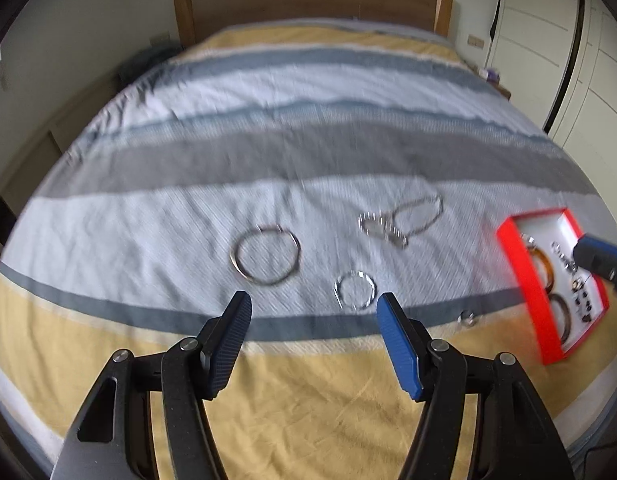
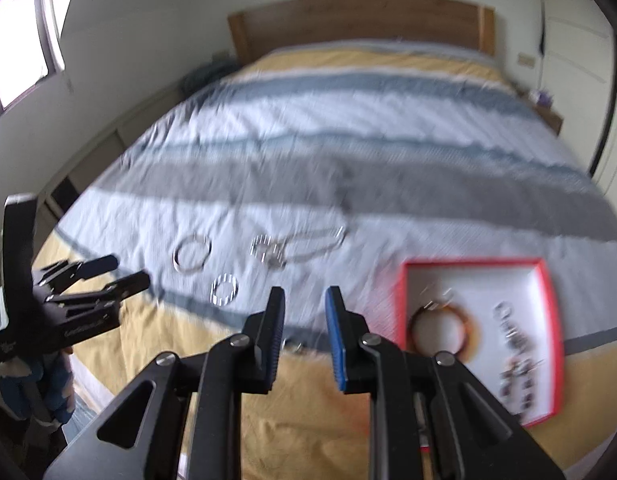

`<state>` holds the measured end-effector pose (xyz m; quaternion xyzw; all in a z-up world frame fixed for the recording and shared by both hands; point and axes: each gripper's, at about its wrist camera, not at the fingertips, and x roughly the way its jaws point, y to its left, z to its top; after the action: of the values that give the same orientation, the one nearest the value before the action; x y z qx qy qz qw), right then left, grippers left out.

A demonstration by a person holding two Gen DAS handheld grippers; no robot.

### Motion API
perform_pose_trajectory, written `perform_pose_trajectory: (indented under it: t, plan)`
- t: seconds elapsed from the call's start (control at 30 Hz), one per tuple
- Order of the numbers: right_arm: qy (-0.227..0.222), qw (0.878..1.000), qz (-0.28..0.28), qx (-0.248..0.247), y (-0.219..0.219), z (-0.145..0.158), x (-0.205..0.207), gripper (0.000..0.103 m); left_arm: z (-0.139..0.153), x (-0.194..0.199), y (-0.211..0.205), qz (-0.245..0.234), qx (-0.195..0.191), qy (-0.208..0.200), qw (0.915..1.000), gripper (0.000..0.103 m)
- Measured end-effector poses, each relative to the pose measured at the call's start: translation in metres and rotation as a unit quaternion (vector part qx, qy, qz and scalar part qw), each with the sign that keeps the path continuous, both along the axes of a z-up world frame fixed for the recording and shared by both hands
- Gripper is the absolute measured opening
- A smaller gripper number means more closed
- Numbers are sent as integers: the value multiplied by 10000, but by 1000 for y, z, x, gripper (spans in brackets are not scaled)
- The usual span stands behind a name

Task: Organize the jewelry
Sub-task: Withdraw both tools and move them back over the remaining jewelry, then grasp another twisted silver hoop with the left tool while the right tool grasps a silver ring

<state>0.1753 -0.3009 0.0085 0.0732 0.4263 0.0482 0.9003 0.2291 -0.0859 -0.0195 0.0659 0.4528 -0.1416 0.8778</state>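
Left tool (image 1: 313,305): angled down over the bed (image 1: 268,128), jaws wide, nothing between them. Right tool (image 2: 305,300): angled down likewise, jaws narrow, nothing held.

Jewelry: large silver bangle (image 1: 265,257) on the white stripe; small sparkling ring-shaped bracelet (image 1: 355,290) nearer, to its right; tangled chain (image 1: 404,218) farther right; small ring (image 1: 467,317) near the yellow band. Red-rimmed box (image 2: 400,308) at right, holding an amber bangle (image 2: 440,330) and small pieces, blurred.

Bedspread striped white, grey, blue, yellow; wooden headboard (image 1: 308,4) far.
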Motion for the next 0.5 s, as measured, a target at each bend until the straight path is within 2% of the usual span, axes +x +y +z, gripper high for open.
perform_pose_trajectory:
  t: [0.13,0.27,0.37,0.5]
  plan:
    - [381,9992,133,60,10,-44,10,20,-32,11,-6,-34,-72,253,9996,62]
    - [621,9978,235,84,17,-74,20,20,-57,25,-9,10,-104,446,9990,57]
    - [744,9968,256,113,19,-90,26,20,-71,38,-11,48,-141,571,9983,50]
    - [859,9958,297,127,21,-105,33,20,-85,53,-16,67,-170,649,9977,47]
